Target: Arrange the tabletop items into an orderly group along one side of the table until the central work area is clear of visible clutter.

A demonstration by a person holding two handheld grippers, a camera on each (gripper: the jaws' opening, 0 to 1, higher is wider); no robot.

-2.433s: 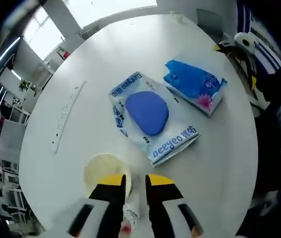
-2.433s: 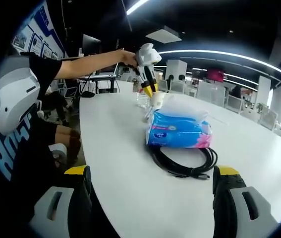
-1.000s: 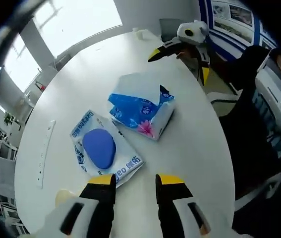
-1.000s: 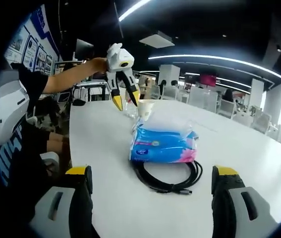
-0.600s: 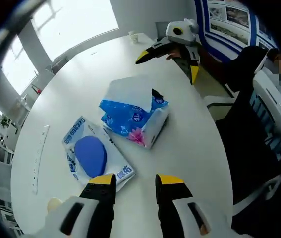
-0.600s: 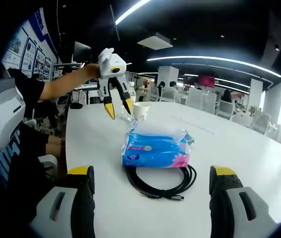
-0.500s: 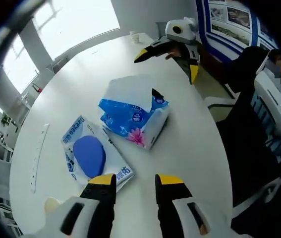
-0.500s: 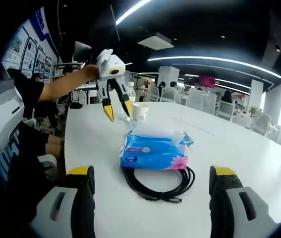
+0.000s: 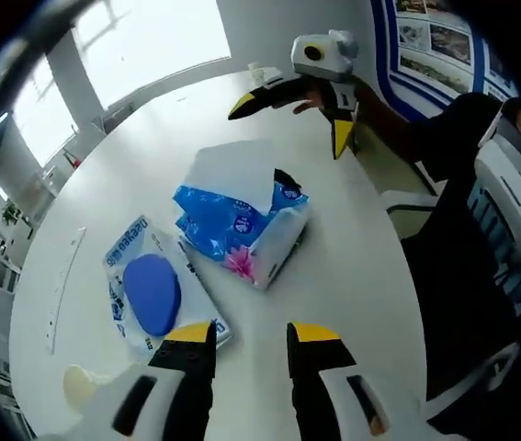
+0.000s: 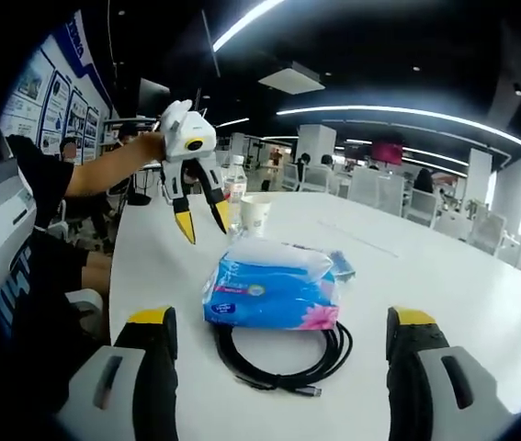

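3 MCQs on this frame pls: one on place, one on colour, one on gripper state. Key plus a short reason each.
1. Where does the black cable lie in the right gripper view?
A. on the table, on the camera's side of the tissue pack
B. on top of the paper cup
C. held in the left gripper

2. What colour is the oval patch on the flat wipes pack?
A. red
B. blue
C. green

3. How does the right gripper stand?
A. shut on the cable
B. shut on the tissue pack
C. open, holding nothing

Key:
1 A, it is coiled against the tissue pack on the near side.
2 B, the patch is solid blue.
3 C, its fingers stand far apart, either side of the cable.
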